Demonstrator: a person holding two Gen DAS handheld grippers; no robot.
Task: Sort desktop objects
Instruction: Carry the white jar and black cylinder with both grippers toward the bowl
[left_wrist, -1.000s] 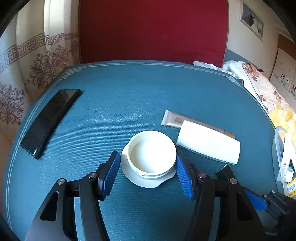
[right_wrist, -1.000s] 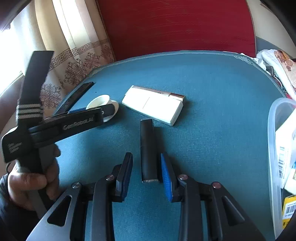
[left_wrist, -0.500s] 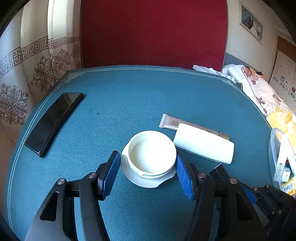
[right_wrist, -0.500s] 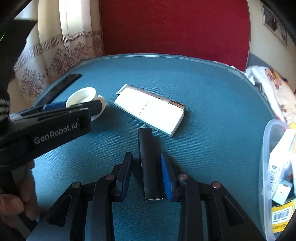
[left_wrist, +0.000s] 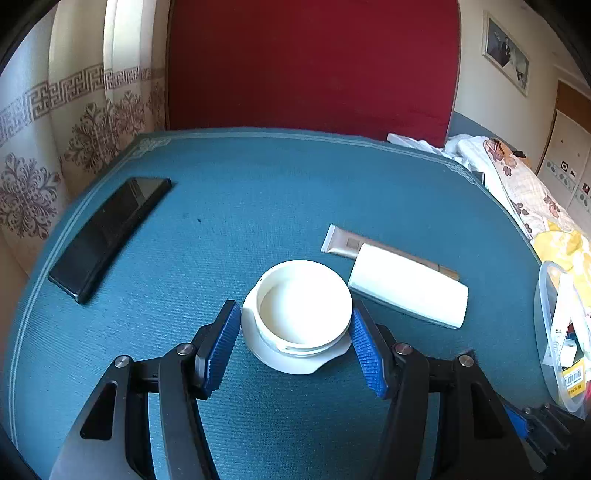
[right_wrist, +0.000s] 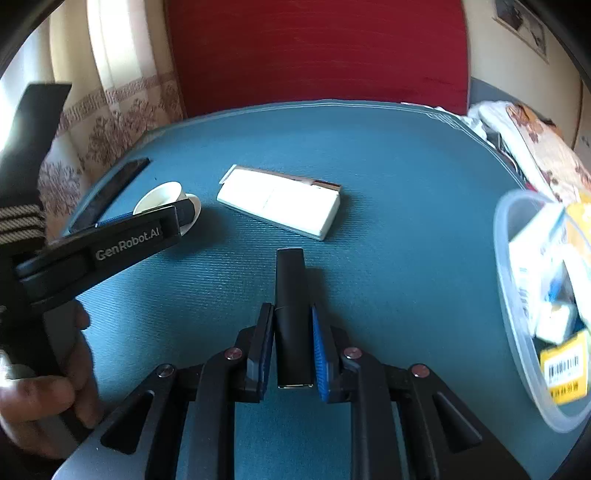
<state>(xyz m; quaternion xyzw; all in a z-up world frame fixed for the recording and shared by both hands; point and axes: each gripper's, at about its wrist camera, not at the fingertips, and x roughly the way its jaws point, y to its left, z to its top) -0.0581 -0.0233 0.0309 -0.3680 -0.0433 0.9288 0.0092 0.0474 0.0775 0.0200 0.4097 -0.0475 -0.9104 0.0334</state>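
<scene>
Left hand-held gripper (left_wrist: 295, 343): tilted forward and down over the tabletop, jaws spread wide, blue pads (left_wrist: 221, 350) standing at either side of a white cup without clearly pressing on it.
Right hand-held gripper (right_wrist: 293, 345): tilted forward and down, jaws just closed in, pads (right_wrist: 319, 354) clamped on the sides of a slim black stick.
Left hand (right_wrist: 44, 391): wrapped around the left hand-held gripper's handle, fingers curled, seen at the left edge of the right wrist view.
</scene>
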